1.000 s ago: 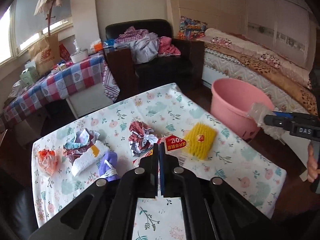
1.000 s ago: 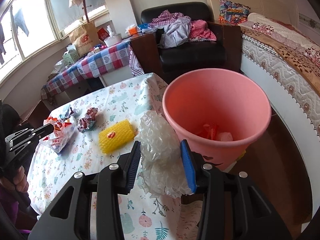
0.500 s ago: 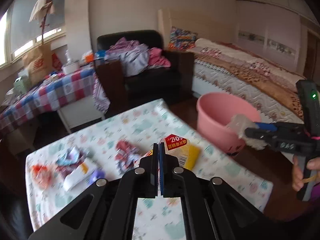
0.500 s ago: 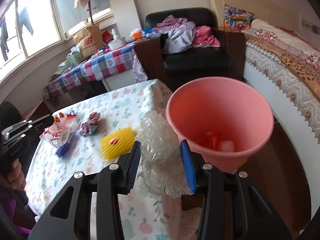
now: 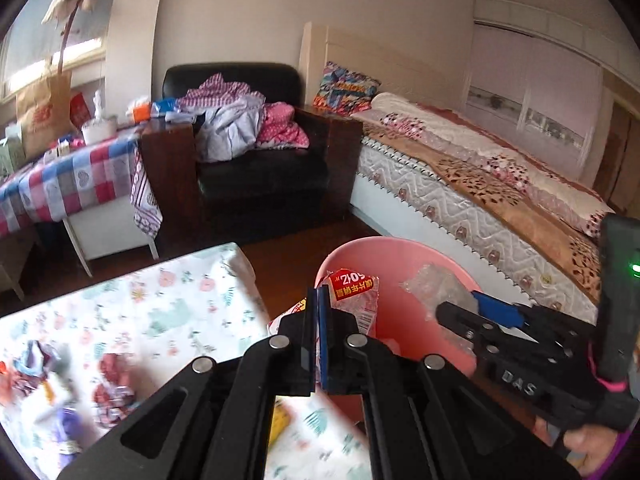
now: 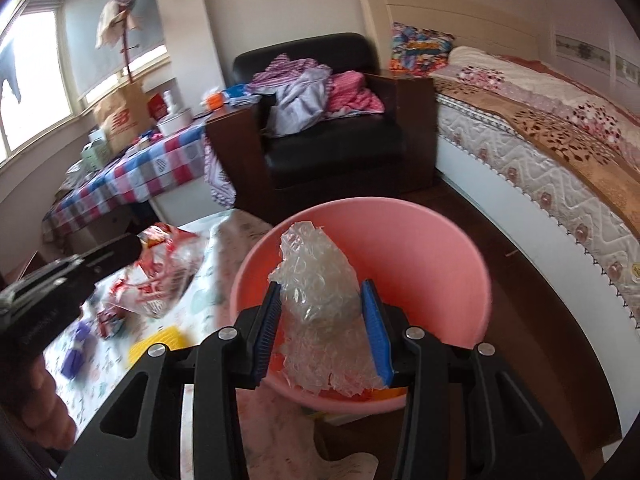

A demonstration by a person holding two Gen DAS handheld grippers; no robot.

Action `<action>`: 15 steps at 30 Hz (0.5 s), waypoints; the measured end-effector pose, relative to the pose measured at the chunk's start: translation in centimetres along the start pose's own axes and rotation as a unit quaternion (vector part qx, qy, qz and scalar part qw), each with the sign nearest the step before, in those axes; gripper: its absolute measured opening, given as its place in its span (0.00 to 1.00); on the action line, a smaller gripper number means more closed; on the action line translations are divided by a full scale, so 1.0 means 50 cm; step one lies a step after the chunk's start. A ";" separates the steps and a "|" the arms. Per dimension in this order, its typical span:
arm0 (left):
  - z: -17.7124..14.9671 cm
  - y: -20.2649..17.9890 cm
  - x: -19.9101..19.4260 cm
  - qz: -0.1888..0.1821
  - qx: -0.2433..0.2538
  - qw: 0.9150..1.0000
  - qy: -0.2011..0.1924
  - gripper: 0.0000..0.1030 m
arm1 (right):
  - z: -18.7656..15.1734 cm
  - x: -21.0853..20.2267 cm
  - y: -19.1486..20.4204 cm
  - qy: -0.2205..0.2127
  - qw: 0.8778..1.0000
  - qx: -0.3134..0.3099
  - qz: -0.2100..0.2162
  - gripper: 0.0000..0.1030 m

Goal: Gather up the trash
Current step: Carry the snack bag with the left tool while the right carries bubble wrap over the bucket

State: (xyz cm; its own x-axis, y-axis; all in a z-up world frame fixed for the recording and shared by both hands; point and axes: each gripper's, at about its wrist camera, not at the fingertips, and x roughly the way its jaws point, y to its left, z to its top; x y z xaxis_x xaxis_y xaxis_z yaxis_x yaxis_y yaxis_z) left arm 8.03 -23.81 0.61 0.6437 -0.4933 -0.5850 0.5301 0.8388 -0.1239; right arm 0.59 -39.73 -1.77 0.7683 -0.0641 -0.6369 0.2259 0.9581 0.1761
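The right gripper (image 6: pixel 322 320) squeezes a wad of bubble wrap (image 6: pixel 318 284) right over the pink bucket (image 6: pixel 452 268) — nearer than the left gripper (image 5: pixel 319 308), pinched tight on a snack bag (image 5: pixel 356 292), with the bucket at its two o'clock.
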 end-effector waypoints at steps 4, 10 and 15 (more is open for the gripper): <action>0.000 -0.028 0.065 0.010 -0.010 1.000 0.020 0.00 | 0.005 0.024 -0.038 0.002 1.000 0.017 -0.005 0.40; -0.002 -0.076 0.125 0.011 -0.023 0.999 0.030 0.00 | 0.005 0.049 -0.057 0.000 1.000 0.024 0.002 0.40; -0.008 -0.100 0.153 0.013 -0.016 0.999 0.036 0.01 | 0.004 0.070 -0.064 0.001 1.000 0.022 -0.001 0.40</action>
State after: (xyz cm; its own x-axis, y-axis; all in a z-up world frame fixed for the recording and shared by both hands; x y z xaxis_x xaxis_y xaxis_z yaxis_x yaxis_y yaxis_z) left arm 10.07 -31.70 -3.59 0.6144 -0.4545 -0.6450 0.4954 0.8584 -0.1330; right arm 2.68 -43.07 -4.41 0.7667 -0.0645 -0.6388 0.2532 0.9447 0.2084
